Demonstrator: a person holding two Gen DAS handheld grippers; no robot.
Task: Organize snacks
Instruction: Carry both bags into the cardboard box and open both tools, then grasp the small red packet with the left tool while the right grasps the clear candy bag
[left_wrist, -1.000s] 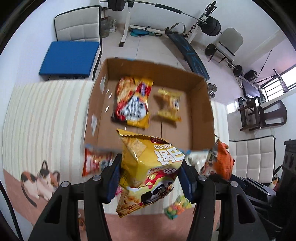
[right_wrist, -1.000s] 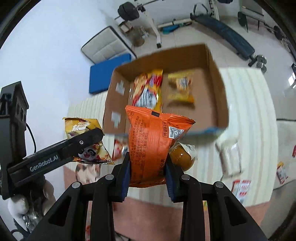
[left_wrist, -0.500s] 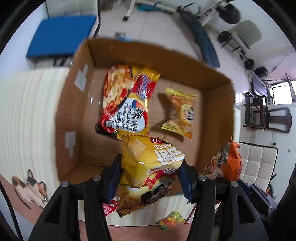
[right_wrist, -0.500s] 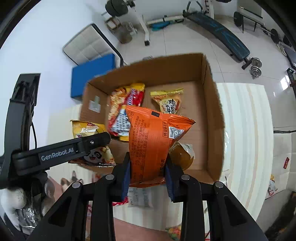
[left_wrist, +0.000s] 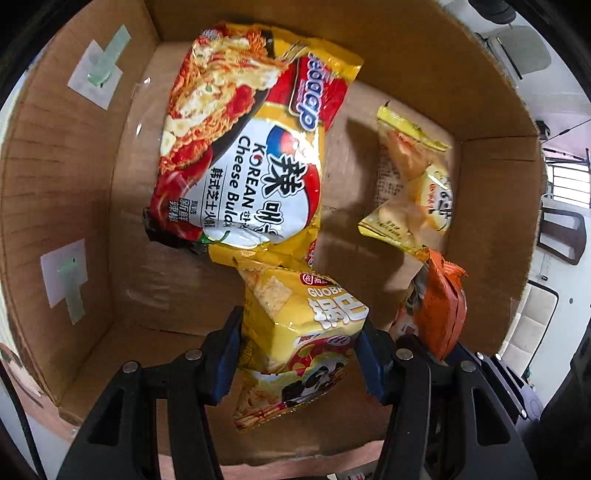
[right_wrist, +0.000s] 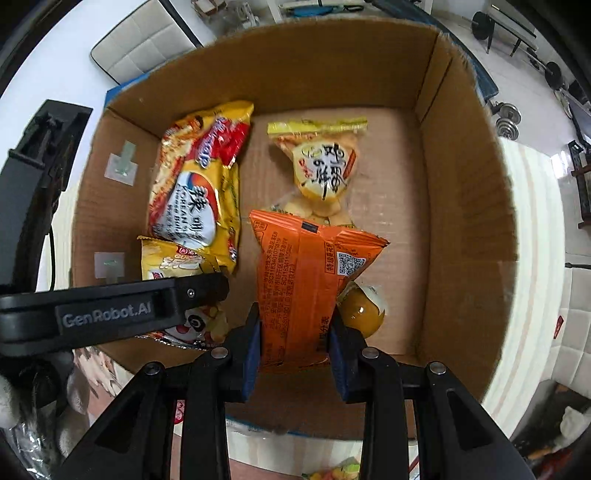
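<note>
Cardboard box (right_wrist: 461, 206) w/ free floor right, L tongs (left_wrist: 299, 354) gripping yellow bag (left_wrist: 295, 332), R tongs (right_wrist: 295, 339) gripping orange bag (right_wrist: 306, 280).

A pale tiled floor (right_wrist: 325, 9) is seen beyond the box, with gym equipment — a barbell with dark weight plates (right_wrist: 517, 22) and dumbbells (right_wrist: 508, 118) — laid out on it. A white quilted chair (right_wrist: 144, 40) is set by the white wall (right_wrist: 44, 70). The striped cream surface (right_wrist: 532, 236) is lit by daylight — a barred window (left_wrist: 563, 177) is glimpsed at the right.
</note>
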